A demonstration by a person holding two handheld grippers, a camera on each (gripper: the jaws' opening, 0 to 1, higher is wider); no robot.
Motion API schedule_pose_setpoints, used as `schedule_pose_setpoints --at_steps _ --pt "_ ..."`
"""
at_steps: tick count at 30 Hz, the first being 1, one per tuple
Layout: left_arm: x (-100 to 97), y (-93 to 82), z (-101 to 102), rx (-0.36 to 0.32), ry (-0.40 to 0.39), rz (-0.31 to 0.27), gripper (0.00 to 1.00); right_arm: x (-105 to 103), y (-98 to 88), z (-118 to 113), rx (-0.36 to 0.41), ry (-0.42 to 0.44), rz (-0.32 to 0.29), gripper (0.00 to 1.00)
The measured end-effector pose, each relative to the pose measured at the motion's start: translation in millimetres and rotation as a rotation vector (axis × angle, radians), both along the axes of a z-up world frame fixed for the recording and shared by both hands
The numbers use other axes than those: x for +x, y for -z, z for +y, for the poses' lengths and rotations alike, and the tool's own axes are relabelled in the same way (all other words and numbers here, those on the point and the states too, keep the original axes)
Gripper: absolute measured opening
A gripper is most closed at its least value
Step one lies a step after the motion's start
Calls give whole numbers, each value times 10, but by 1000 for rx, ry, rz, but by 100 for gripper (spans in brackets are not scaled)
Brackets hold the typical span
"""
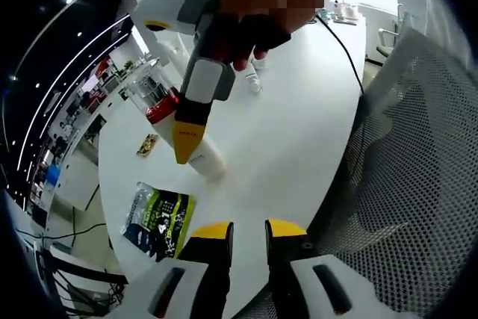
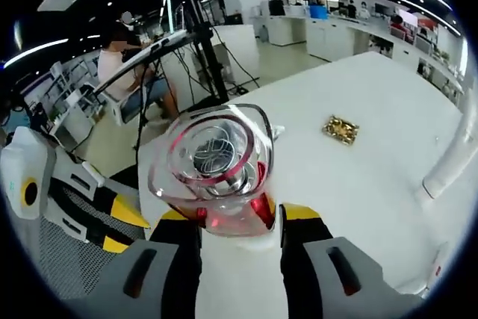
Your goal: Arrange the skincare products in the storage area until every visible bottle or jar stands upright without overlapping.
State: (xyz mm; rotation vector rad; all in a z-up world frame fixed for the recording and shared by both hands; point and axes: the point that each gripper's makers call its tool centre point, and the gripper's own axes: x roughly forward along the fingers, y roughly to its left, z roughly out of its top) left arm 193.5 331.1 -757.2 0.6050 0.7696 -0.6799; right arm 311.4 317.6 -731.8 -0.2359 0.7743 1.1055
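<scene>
Red-capped clear bottle gripped by the right gripper above the white table.

The red-trimmed clear bottle sits between the right gripper's yellow-tipped jaws, which press against its sides; the right gripper view looks onto its faceted glassy end, held over the near edge of the white table. In the left gripper view that gripper reaches down from a person's hand, tips angled toward the tabletop, the red part showing beside its jaw and a white bottle lying just under its tip. The left gripper hangs low by a mesh chair, jaws narrowly parted and holding nothing. A green-and-black sachet lies flat near it; a small gold packet lies well apart.
</scene>
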Motion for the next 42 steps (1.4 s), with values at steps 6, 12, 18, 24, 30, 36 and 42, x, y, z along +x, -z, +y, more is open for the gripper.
schedule_pose_setpoints --at_steps 6,12,18,24,30,36,42 --pt "-1 4 0 1 -1 1 18 42 16 -14 4 -13 -33 33" --pt "-10 3 8 3 -4 5 18 43 23 -17 -2 -47 -70 31" --pt "-7 6 15 4 -8 5 18 54 26 -28 -13 -69 -91 29" --pt "-4 20 25 6 -13 9 18 38 27 -19 -32 -112 -120 28" --pt "-7 12 31 7 -15 9 18 46 15 -20 -41 -126 -115 28" --pt "0 10 35 8 -16 7 18 83 -36 -115 -38 -98 -114 28" --pt "10 14 42 10 -20 4 18 79 -155 -226 -23 -72 -117 28"
